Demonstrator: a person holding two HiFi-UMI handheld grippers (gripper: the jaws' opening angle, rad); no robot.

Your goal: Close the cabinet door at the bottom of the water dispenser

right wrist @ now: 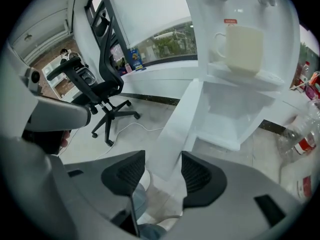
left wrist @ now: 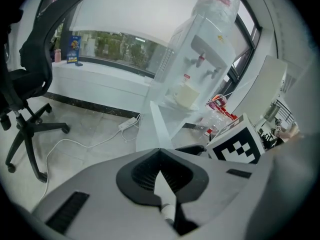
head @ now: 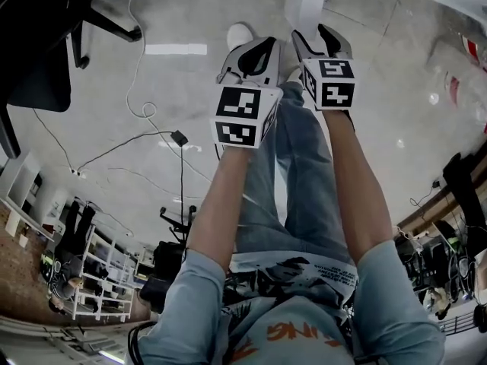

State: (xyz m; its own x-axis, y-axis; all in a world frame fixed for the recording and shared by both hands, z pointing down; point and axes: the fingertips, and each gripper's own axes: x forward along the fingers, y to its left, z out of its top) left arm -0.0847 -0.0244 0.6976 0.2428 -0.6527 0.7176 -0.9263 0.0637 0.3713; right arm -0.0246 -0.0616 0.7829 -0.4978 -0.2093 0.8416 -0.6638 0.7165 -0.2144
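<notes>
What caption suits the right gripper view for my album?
Open right gripper faces the open cabinet door of the water dispenser, mug on its tray.

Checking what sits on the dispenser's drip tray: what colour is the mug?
The mug is cream, an off-white; it shows best in the right gripper view.

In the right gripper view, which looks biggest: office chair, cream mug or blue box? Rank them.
Largest to smallest:
office chair
cream mug
blue box
The mug is nearer the camera, which inflates it.
</notes>
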